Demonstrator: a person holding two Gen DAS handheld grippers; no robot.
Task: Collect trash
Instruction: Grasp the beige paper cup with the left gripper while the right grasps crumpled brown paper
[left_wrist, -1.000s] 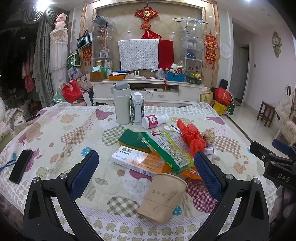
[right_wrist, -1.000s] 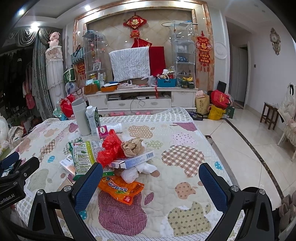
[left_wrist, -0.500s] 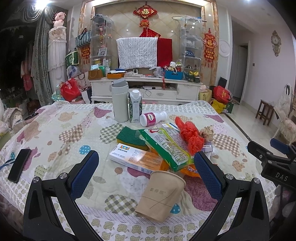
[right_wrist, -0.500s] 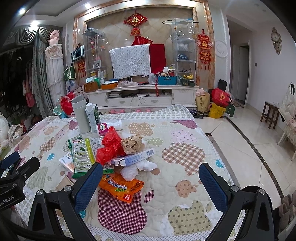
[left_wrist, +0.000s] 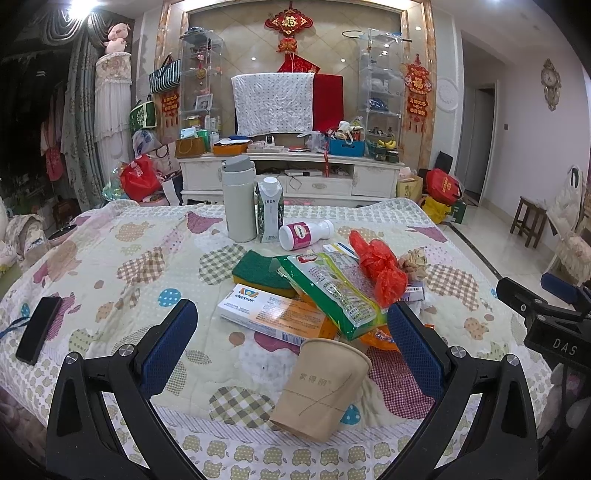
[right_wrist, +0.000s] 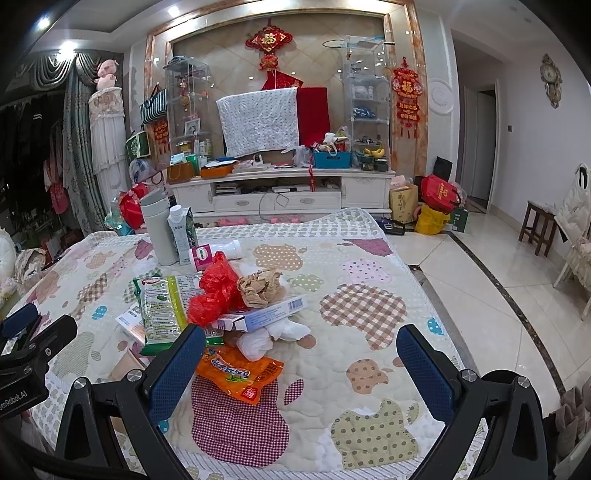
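A pile of trash lies on the quilted table (left_wrist: 110, 266): a tipped paper cup (left_wrist: 321, 387), a Crestor box (left_wrist: 273, 314), a green snack bag (left_wrist: 332, 288), a red plastic bag (left_wrist: 380, 266), a green sponge (left_wrist: 258, 273) and a white bottle (left_wrist: 303, 234). My left gripper (left_wrist: 291, 347) is open, its jaws either side of the cup and above it. My right gripper (right_wrist: 301, 365) is open above an orange wrapper (right_wrist: 238, 369). White tissue (right_wrist: 269, 334), a blue-white box (right_wrist: 266, 314), crumpled brown paper (right_wrist: 258, 286) and the red bag (right_wrist: 214, 291) lie just beyond.
A grey flask (left_wrist: 240, 199) and a milk carton (left_wrist: 269, 210) stand at the table's far side. A black phone (left_wrist: 38, 334) lies at the left edge. A white TV cabinet (left_wrist: 295, 177) stands behind. Tiled floor and a wooden stool (right_wrist: 539, 227) are to the right.
Both grippers have shifted slightly; the trash pile sits a little higher in both views. Both stay open and nothing on the table has moved.
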